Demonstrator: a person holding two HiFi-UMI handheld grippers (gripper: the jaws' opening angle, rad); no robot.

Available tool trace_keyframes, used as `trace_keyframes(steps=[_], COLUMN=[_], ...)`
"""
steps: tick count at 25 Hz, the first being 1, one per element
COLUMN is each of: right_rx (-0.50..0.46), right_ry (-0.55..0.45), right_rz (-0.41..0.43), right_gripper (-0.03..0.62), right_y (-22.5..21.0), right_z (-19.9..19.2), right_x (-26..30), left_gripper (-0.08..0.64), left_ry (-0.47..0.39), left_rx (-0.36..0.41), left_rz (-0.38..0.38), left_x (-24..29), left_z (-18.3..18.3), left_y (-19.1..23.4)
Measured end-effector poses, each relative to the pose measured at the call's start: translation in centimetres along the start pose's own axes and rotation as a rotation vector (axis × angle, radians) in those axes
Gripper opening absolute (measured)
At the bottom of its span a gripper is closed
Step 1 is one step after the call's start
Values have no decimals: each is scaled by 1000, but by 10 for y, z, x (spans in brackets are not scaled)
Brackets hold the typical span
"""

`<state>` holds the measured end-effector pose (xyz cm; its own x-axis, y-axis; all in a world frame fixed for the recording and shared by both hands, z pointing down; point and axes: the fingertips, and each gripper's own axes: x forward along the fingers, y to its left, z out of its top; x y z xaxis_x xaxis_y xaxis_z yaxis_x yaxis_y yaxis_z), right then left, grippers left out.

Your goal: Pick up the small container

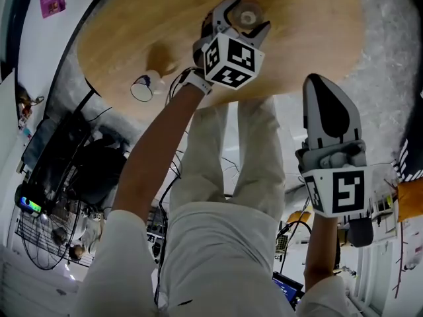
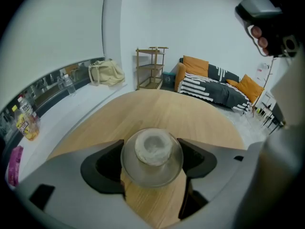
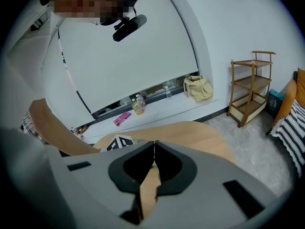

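The container is clear with a whitish centre. The surface is light wood grain. The left claw and right claw are grey with black pads. Each marker cube carries black-and-white squares.

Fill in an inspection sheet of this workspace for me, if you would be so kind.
Surface: round wooden table, mostly bare.
Job's things: small container, clear with a whitish centre, between the left jaws.
Clutter: one clear cup lying on its side near the table's edge.
Grippers: left gripper has its jaws against both sides of the small container; right gripper has its jaws together, empty, held away from the table.
Cables: thin wires by the left wrist.
Surroundings: sofa, wooden shelf, bag on a ledge.
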<state>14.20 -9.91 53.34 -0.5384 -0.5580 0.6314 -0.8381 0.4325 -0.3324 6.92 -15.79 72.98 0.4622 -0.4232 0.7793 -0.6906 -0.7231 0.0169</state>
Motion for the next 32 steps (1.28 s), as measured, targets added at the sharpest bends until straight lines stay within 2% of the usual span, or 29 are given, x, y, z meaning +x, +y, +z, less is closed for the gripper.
trace_keyframes(steps=[3,11,18,22,27,32], right_rx=[8,19,19,25,18,17], right_ry=[4,7,13,12,7,-1], right_rz=[-4,5,17,10,13,13], right_gripper=[11,11,11,11,11,11], right_y=[-1,4,10,6,9,14], right_z=[-3,-8,-11,-12,-11,-11], right_x=[2,8,8,6,3,0], left_gripper=[331,331,331,331,333,333], left_ry=[-20,-111,-116,-137,-117,-112], left_rx=[27,-38,-73,-62,-46,-116], left_rz=[17,74,70,73,76,66], left_x=[7,15,22,23,24,24], left_z=[2,18,15,19,20,18], left_y=[2,12,13,14,12,15])
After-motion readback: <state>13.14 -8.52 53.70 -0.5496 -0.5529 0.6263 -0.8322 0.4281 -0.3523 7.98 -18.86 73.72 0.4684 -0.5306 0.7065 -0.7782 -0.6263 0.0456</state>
